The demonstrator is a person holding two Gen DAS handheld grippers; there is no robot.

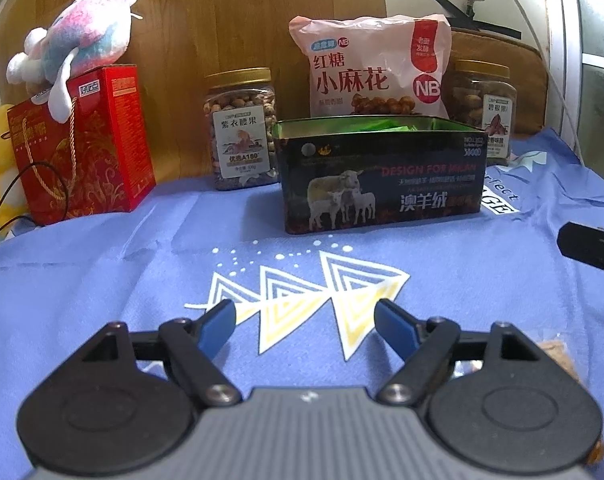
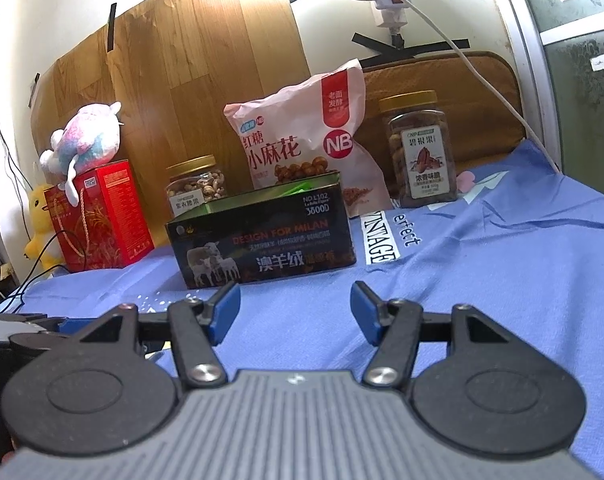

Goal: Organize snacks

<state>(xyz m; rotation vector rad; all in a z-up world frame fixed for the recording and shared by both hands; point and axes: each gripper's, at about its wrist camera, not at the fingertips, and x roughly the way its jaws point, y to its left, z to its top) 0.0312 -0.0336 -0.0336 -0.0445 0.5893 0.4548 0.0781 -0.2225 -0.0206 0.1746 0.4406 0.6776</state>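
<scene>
While green packets already lie in the tin (image 1: 382,184), both claws (image 1: 305,326) (image 2: 295,307) hang released and empty; bag (image 1: 370,68) and jars (image 1: 241,128) (image 1: 484,106) behind it untouched.

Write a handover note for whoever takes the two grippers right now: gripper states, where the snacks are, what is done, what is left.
Left gripper: open, empty, low over the blue cloth.
Right gripper: open, empty, facing the black tin.
The tin is lidless, with green packets inside.
Behind it stand the pink snack bag, the cashew jar to its left and the pecan jar to its right.
Done: some packets are in the tin.
Left: probably the bag and jars; nothing is held.
</scene>
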